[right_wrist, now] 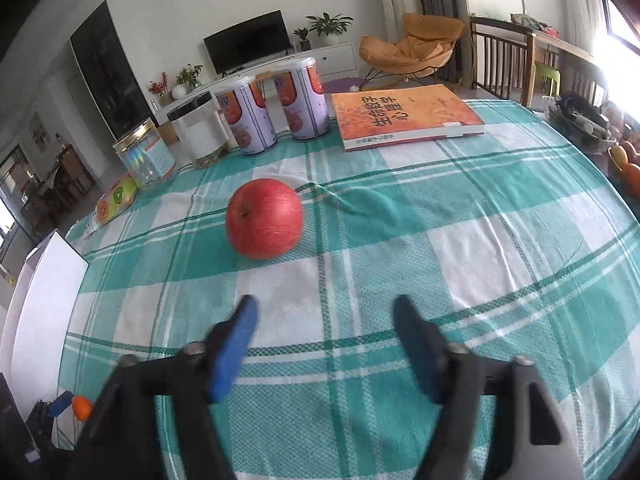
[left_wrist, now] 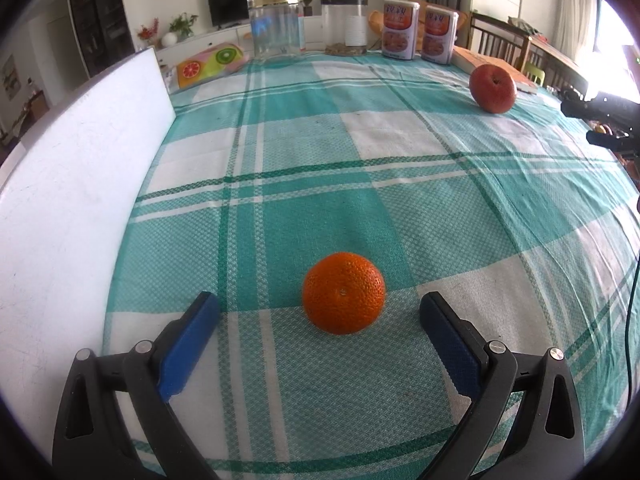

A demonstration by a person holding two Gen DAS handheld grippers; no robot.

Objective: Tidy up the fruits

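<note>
- Left wrist view: left gripper (left_wrist: pixel 320 312) stands with fingers (left_wrist: pixel 188 348) spread wide and nothing held. The orange (left_wrist: pixel 343 293) rests on the checked cloth of the tabletop (left_wrist: pixel 400 208), just ahead of the fingertips and centred between them; neither pad touches it.
- Orange handling, as a judgement: firm, round, light, with a dimpled rind that offers fair friction. It can roll if nudged from one side. Take hold across its widest part, both pads meeting it together.
- Apple (left_wrist: pixel 493 88) lies well apart, far right on the cloth, near a book.
- Containers at the far edge: a clear jar with gold lid (left_wrist: pixel 275 26) appears empty; a second clear jar (left_wrist: pixel 345 26) shows some contents at the bottom, kind unclear; two printed cans (left_wrist: pixel 418 32) are closed.
- Right wrist view: right gripper (right_wrist: pixel 324 316), blurred, has fingers apart and empty. The apple (right_wrist: pixel 264 224) sits ahead and slightly left, tilted with its stem to the side.
- Apple handling, as a judgement: heavier, smooth, waxy, liable to bruise; grip at the widest part with moderate force.
- Bowl at the right edge (right_wrist: pixel 624 168) holds some fruit; details are unclear.
</note>
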